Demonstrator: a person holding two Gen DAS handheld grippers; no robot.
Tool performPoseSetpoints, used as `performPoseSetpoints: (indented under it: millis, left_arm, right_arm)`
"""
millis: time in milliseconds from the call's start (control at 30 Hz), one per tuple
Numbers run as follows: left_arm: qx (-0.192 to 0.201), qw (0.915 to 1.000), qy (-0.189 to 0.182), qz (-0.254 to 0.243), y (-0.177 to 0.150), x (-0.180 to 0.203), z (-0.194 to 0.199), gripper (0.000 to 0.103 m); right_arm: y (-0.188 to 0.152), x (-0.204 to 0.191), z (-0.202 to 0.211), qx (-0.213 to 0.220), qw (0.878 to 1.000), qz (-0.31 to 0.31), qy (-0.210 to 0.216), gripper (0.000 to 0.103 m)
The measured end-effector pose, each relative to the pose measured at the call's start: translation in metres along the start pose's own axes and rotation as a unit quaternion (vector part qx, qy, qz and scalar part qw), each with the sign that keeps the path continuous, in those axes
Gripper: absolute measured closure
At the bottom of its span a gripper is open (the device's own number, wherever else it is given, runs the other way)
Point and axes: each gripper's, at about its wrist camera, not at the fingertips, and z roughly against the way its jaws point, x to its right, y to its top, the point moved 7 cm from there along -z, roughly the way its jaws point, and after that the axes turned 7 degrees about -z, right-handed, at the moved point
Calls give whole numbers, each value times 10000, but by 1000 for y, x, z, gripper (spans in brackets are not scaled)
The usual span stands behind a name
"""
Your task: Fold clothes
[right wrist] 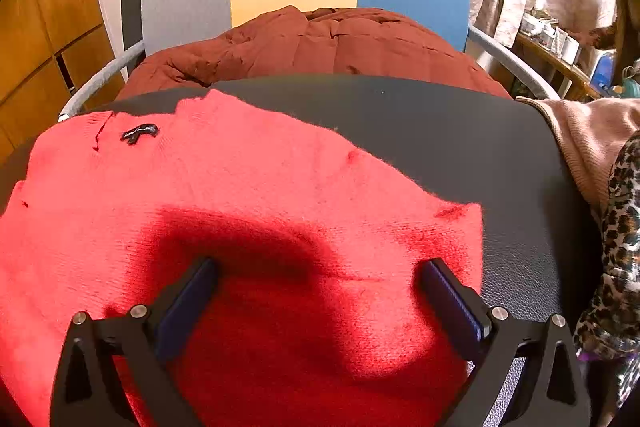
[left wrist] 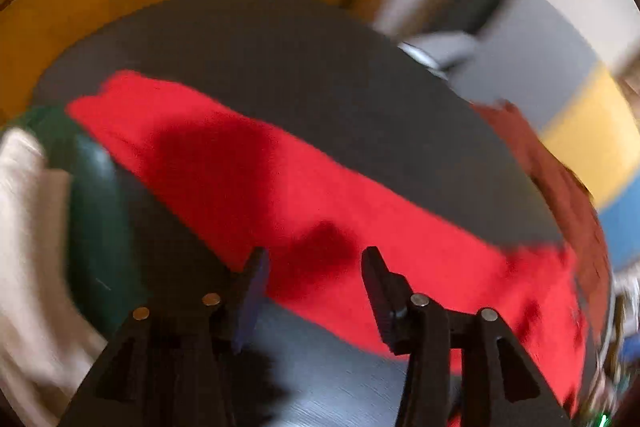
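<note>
Red sweater [right wrist: 248, 211] flat on dark counter [right wrist: 440, 115], partly folded (judging by its narrow band shape). Right claw [right wrist: 318, 281] spread wide above it, empty. Left claw [left wrist: 316, 267] apart, empty. Next: regrasp an edge for next fold.

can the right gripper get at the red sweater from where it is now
Probably yes. The right gripper is open right above the red sweater, which lies flat on the dark table. Nothing sits between its fingers and the knit, and the leopard print cloth is off to the side.
</note>
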Motion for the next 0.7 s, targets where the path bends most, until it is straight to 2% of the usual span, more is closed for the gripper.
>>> performPoseSetpoints:
  millis: [100,233,333,367,400,433,500,567,700]
  left_arm:
    - [-70,9988,444,181,26,-28,-14,53]
    - [-382,9970,634,215,35,-38,-41,53]
    - [-268,9960,814,244,35,-34,-45,54]
    - [-214,9957,885,179,35,-31,-46,56]
    - [-146,9958,899,90,34,-28,-46,68]
    - [-95,9963,851,25,34,-25,-46,86]
    - [-106,9974,708,114,35,-23,-46,95]
    - [-102,9984,499,231,37,-18,-45,96]
    - [184,9994,-190,238,37,12,-28,96]
  right_arm:
    - [0,-1,0,5,10000,-11,-8,0]
    - [0,-2,-1,14,10000,-20,1,0]
    - [0,-2,-2,22,10000,-26,9,0]
    - [0,-3,-2,24,10000,-28,12,0]
    - [0,-2,-3,24,10000,-26,8,0]
    - [0,-3,-2,26,10000,-20,-1,0]
    - [1,-2,-3,27,10000,-19,0,0]
    - [1,-3,-3,28,10000,-21,3,0]
    - [1,-2,-2,25,10000,-19,12,0]
